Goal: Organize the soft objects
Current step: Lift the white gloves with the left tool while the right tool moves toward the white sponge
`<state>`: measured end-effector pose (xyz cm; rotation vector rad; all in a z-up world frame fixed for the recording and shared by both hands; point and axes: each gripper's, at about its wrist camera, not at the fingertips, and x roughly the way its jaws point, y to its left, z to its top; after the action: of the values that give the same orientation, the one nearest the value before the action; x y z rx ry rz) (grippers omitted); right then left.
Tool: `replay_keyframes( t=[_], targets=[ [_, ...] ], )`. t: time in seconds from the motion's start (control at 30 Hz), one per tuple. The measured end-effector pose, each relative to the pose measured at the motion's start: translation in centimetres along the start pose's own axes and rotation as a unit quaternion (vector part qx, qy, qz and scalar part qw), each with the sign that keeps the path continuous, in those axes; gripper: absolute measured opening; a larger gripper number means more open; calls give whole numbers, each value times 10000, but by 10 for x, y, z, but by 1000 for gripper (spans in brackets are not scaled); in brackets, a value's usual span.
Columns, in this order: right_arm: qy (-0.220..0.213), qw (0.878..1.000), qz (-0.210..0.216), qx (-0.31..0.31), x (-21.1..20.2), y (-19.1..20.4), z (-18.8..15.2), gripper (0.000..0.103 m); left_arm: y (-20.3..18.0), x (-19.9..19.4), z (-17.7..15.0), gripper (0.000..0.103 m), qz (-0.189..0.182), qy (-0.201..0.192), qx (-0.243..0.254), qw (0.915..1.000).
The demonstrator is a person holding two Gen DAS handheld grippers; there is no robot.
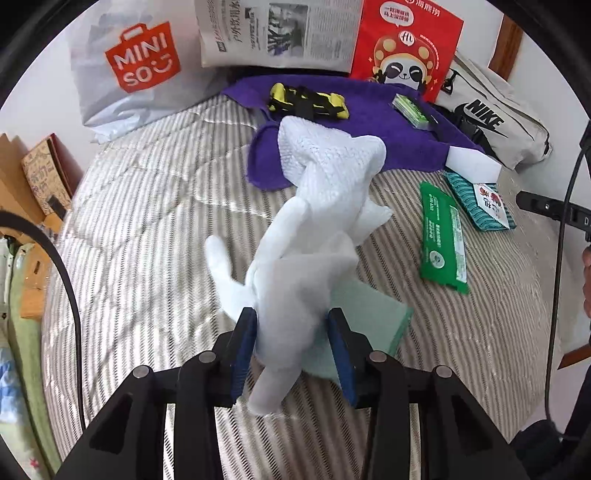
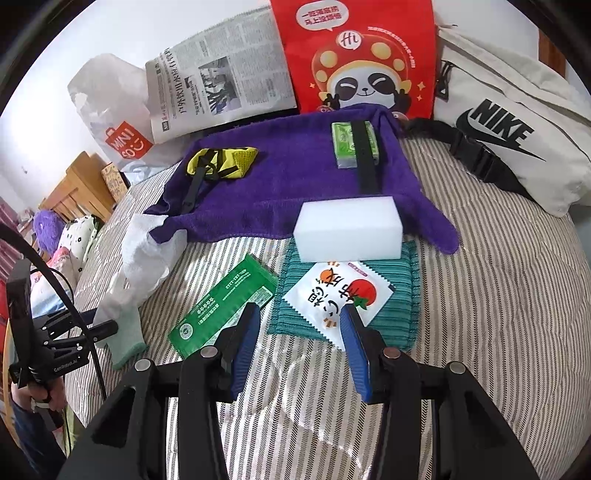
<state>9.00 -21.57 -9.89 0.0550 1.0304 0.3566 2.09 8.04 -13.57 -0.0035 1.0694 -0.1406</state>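
My left gripper [image 1: 291, 325] is shut on a white cloth [image 1: 321, 206], which stretches from the jaws up onto the purple towel [image 1: 369, 125]. A pale green cloth [image 1: 373, 314] lies under it. In the right wrist view the white cloth [image 2: 144, 258] lies at the left by the purple towel [image 2: 288, 184]. My right gripper [image 2: 299, 321] is open and empty, just in front of a teal cloth [image 2: 402, 288] that carries a white snack packet [image 2: 332, 295] and a white sponge block [image 2: 351, 229].
A green wipes pack [image 2: 221, 306] lies left of the teal cloth. A yellow-black pouch [image 2: 221, 162] and a small green pack [image 2: 347, 144] sit on the purple towel. A Miniso bag [image 1: 136, 70], newspaper [image 1: 280, 29], red panda bag [image 2: 362, 62] and Nike bag [image 2: 517, 125] line the back of the striped bed.
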Motion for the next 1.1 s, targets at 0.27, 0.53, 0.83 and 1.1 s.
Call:
replay_keyframes(
  t=[0.27, 0.53, 0.83, 1.1],
  targets=[
    [105, 9999, 30, -54, 9, 5, -1, 45, 17, -11, -9, 14, -551, -223, -347, 9976],
    [147, 9999, 13, -79, 10, 6, -1, 45, 8, 3, 3, 44, -190, -203, -215, 9994],
    [189, 9997, -51, -136, 11, 5, -2, 45, 5, 1, 0, 22, -362, -172, -156, 9991],
    [183, 9995, 139, -213, 14, 15, 2, 45, 2, -53, -7, 22, -1022, -606, -103, 9929]
  ],
)
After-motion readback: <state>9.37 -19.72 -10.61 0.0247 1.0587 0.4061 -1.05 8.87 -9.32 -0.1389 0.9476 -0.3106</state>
